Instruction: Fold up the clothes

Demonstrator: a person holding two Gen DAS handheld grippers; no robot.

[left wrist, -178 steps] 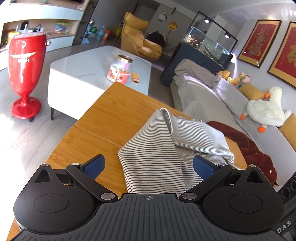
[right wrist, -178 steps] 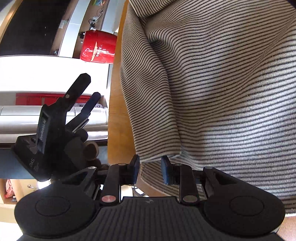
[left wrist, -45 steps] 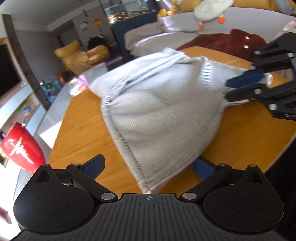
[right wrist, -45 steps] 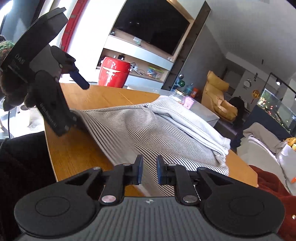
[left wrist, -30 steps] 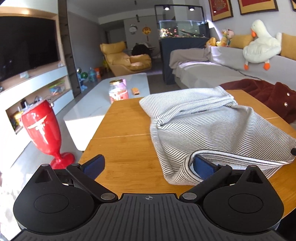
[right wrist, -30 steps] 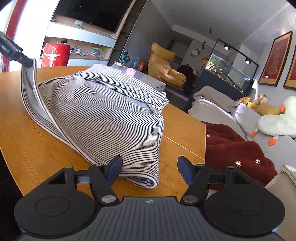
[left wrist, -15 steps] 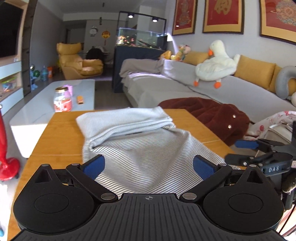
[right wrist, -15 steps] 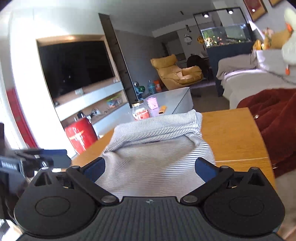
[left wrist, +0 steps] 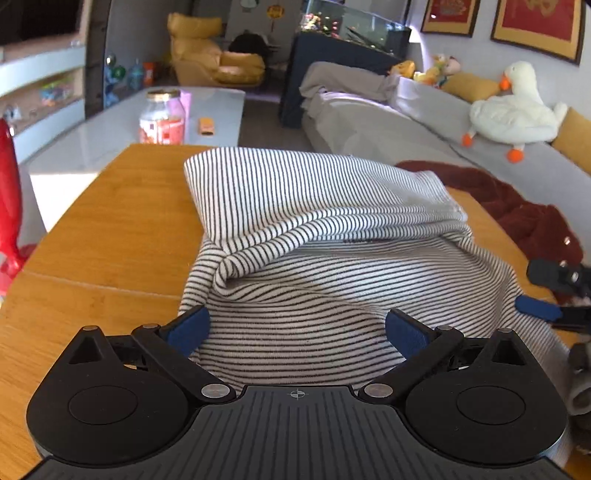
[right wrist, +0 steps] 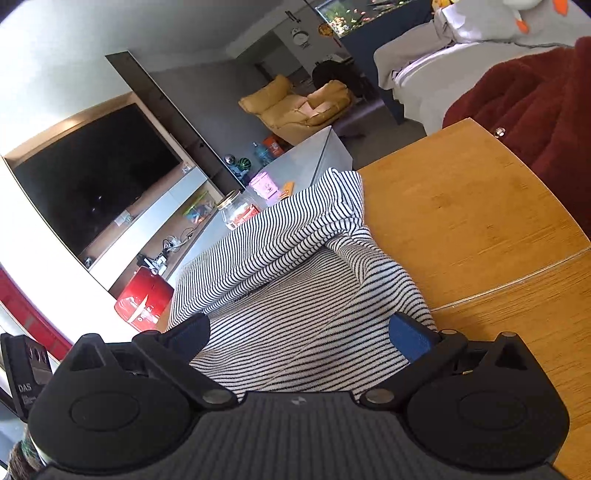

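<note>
Both tongs (left wrist: 295, 328) (right wrist: 299, 332) wide over rumpled, half-folded striped garment (left wrist: 325, 236)

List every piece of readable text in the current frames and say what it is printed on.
"DAS": white letters on the black body of the left gripper, at the right wrist view's left edge.
Glass jar label: too blurred to read.
Framed red wall pictures: characters cropped and blurred, unreadable.
Striped garment: small dark print, too small to read.

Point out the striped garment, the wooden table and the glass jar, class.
striped garment (left wrist: 332, 280), left wrist view, on its middle folds.
wooden table (left wrist: 122, 218), left wrist view, on bare top left of the garment.
glass jar (left wrist: 161, 117), left wrist view, on its body.
</note>
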